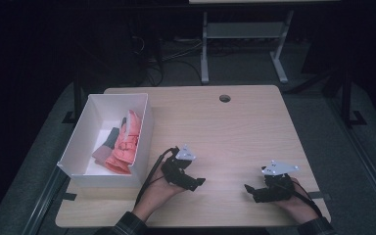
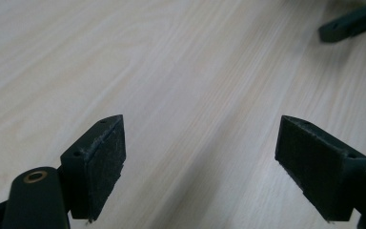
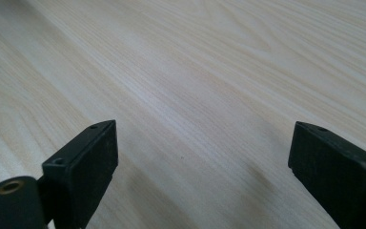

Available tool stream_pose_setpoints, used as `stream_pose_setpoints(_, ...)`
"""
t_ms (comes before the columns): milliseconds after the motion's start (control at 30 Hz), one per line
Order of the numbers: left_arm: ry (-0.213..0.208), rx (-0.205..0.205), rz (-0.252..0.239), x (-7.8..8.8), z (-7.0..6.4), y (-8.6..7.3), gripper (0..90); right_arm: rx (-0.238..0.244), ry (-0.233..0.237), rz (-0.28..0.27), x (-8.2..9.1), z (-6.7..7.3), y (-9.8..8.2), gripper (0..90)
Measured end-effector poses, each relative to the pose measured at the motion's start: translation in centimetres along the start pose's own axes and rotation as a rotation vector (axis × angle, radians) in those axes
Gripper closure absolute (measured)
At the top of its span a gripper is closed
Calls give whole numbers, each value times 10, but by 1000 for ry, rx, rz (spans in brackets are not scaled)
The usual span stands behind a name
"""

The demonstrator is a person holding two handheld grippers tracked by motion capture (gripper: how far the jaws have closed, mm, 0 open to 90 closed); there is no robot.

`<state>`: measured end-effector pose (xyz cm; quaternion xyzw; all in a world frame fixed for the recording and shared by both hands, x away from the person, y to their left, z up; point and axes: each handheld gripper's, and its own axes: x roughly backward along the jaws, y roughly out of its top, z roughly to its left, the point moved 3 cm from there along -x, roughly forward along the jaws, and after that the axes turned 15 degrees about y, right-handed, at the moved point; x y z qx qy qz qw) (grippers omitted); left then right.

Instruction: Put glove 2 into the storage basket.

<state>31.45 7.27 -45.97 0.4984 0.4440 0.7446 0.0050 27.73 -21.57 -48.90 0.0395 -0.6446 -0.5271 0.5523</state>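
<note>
Starting at the left edge of the counter (image 1: 235, 127), a white box (image 1: 85, 117) stands with its long side running front to back. Inside it lie folded clothes: a pink garment (image 1: 125, 144) toward the box's right wall, and a darker grey-brown piece (image 1: 106, 144) just beside it on the left. Both sit wholly within the walls.

Next, near the front edge and just right of the box's front corner, the left gripper (image 1: 196, 182) rests low over bare wood, held in a hand (image 1: 159, 188). Its jaws stand wide apart with nothing between them, as its own gripper view confirms (image 2: 200, 162).

Further right, near the front right corner, the right gripper (image 1: 250, 188) is likewise released, jaws spread over bare wood (image 3: 200, 167).

Judgement: the work appears to be packing clothes into the box. No garment remains on the counter, and both grippers are free and well apart from the box. The packing looks complete or nearly so; whether more items are due cannot be told.
</note>
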Motion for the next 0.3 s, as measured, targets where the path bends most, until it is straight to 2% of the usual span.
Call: stream_pose_setpoints(300,6,-31,22,-3,1,-8,166,10,1,4,-1,0,-1,93)
